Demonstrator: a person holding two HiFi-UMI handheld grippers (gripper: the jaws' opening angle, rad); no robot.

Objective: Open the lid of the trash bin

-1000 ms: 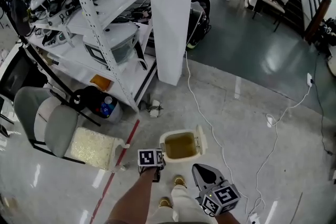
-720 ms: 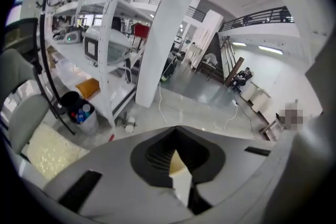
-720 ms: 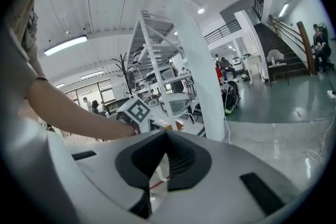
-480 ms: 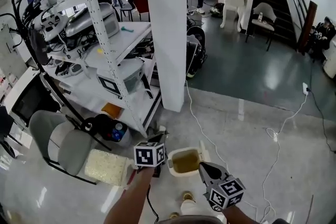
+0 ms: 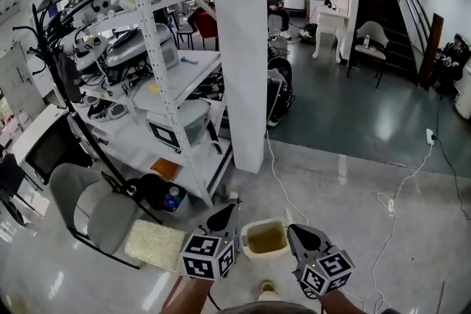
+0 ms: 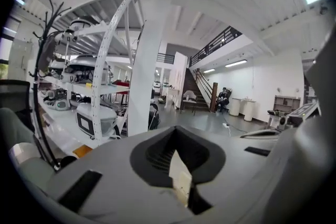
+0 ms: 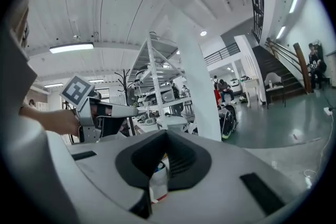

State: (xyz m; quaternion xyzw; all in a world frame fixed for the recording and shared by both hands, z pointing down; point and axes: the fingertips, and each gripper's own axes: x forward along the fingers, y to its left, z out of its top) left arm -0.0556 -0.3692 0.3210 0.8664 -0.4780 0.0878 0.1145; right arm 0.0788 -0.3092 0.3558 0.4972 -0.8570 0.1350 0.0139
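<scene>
The trash bin (image 5: 248,251) is found low in the head view, on the glossy pale floor (image 5: 346,202) just ahead of the person's shoe (image 5: 266,286), between the two raised tools. Its mouth is turned straight up and is uncovered; a yellow-brown inside is shown within a smooth cream rim. The mouth is shaped as a rounded oblong, a touch longer across the view than away from it. A pale sliver at the far right edge is taken for the lid (image 5: 287,215), thrown back, though too little is seen to be sure.

The left gripper (image 5: 227,211) is held above the bin's left edge and the right gripper (image 5: 292,230) above its right edge, both tapered to dark points aimed away from the person. From the head view neither can be seen touching the bin. In the left gripper view the cream pads are seen pressed together, nothing between them. In the right gripper view the white pads are likewise closed on nothing, and the left gripper is seen off to the side in the person's hand.

Behind the bin a square white pillar (image 5: 239,48) is seen, with a perforated white metal rack (image 5: 163,77) to its left, a grey padded chair (image 5: 96,209) beside that, and a thin white cable (image 5: 283,184) trailed across the floor.
</scene>
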